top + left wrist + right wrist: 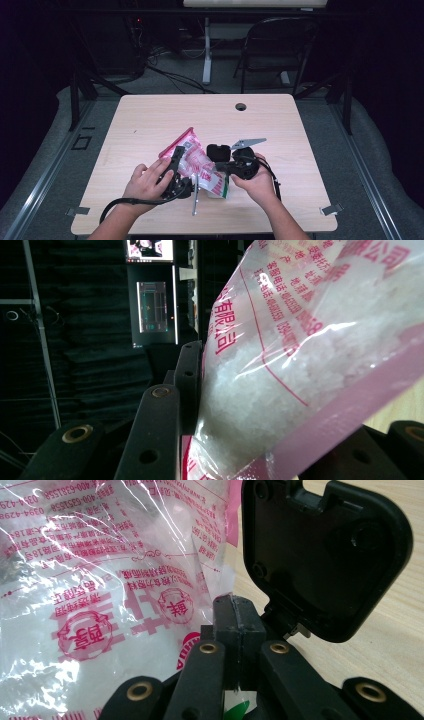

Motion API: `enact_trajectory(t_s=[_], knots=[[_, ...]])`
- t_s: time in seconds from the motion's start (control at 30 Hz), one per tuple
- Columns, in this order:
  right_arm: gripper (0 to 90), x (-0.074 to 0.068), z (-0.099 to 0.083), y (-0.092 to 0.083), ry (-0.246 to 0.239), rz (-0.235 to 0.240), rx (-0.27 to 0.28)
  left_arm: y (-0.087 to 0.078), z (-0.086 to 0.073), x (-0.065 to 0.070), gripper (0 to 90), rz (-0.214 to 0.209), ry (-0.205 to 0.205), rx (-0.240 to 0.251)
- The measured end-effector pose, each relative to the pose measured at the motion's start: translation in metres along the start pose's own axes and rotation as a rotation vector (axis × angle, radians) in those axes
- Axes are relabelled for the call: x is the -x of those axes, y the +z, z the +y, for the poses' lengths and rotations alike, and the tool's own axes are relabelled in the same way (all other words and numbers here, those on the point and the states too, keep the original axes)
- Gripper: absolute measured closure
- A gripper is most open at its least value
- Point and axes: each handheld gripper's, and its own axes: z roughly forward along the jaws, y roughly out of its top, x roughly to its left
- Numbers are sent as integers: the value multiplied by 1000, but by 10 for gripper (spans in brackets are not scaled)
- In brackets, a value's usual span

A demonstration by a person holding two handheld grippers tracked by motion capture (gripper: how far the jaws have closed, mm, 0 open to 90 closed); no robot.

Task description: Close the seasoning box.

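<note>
Bag: clear plastic bag printed in red and filled with white crystals [192, 160], lying on the pale wooden table [150, 120] between both hands, its pink sealed edge pointing up-left, away from the person.
Long axis: runs on a diagonal, from that far-left pink edge down to the near-right corner by the green mark.
Left gripper: here's the left gripper [175, 172], jaws part-way apart and clamped on the bag [300, 365]; its own view shows the film and the crystals bulging against the black jaw, so the bag is held at its left flank.
Right gripper: the right gripper [225, 167] sits at the bag's right side, jaws pressed together on a thin fold of the bag's film [100, 580] at the corner.
Black block: a rounded black plastic piece [218, 151] sits just beyond the right jaws, beside the bag.
Metal rod: a thin grey rod [195, 197] lies on the table under the bag's near edge.
Judgement: both hands equally near; bag spans the gap, so any pull works across its diagonal.
</note>
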Motion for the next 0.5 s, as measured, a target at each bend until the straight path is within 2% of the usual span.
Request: enact_trajectory(t_s=[0.5], knots=[[900,0,0,1,-2,3,1,0,0,-2,676,2,2,4]])
